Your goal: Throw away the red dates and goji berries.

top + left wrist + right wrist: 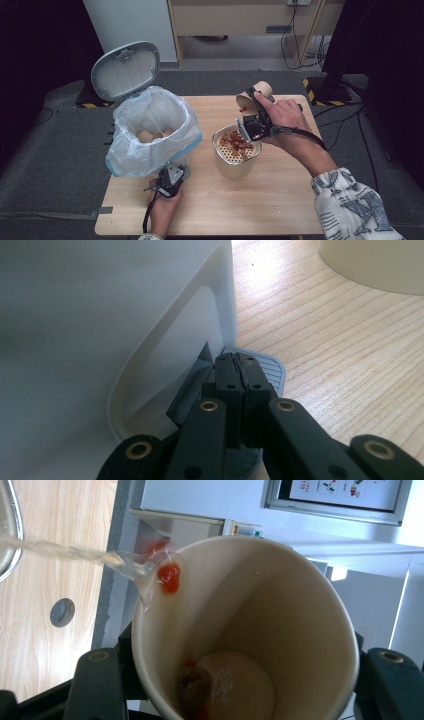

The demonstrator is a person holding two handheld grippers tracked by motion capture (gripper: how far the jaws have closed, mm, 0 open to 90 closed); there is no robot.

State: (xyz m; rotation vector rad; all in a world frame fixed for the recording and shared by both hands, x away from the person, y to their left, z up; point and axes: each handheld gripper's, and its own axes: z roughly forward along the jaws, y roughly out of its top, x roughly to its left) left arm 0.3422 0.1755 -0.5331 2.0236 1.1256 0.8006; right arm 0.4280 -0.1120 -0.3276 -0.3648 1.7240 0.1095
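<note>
My right gripper [252,105] is shut on a tan paper cup [254,95], tipped on its side above a beige tub with a perforated strainer insert [218,146]. Red bits [235,141] lie in the strainer. In the right gripper view a thin stream of clear liquid [75,554] runs off the cup [280,605] rim, with one red bit [169,577] at the lip and dregs at the bottom. My left gripper [239,362] is shut, its tips down on the grey foot pedal [267,371] of a white bin [100,340]. The bin lid [125,70] stands open.
The bin [150,115] is lined with a clear bag and holds several used paper cups [152,135]. The beige tub [375,265] stands just right of the bin. Bare wooden table [280,200] lies in front and to the right. Cables and furniture legs sit beyond the far edge.
</note>
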